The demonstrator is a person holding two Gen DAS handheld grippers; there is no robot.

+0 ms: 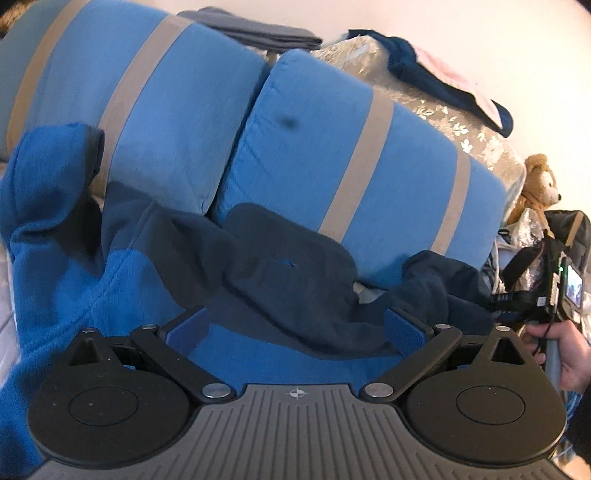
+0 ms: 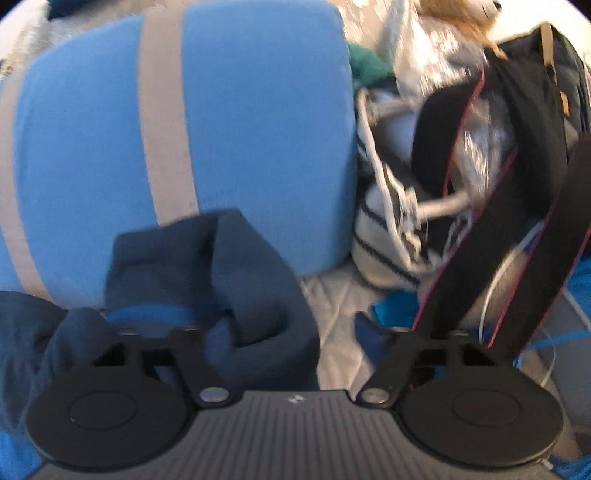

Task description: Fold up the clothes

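Note:
A hoodie in bright blue (image 1: 74, 266) and navy (image 1: 280, 273) lies crumpled on the bed against the pillows. My left gripper (image 1: 295, 326) hovers just over its navy part. It is open wide, with both blue pads (image 1: 188, 328) clear of the cloth. In the right wrist view a folded navy sleeve end (image 2: 236, 280) sits between the fingers of my right gripper (image 2: 295, 332), close to the left finger. Grey sheet shows between the cloth and the right pad (image 2: 369, 330), so the jaws are partly apart and not pressing. A hand (image 1: 569, 354) holds that gripper's handle at the right edge.
Two blue pillows with grey stripes (image 1: 306, 158) stand right behind the garment. Folded grey cloth (image 1: 258, 31) and a leaf-patterned blanket (image 1: 443, 114) lie beyond. To the right are a teddy bear (image 1: 539, 184), a black bag with long straps (image 2: 517, 206), a striped white item (image 2: 384, 236) and the quilted grey sheet (image 2: 332, 306).

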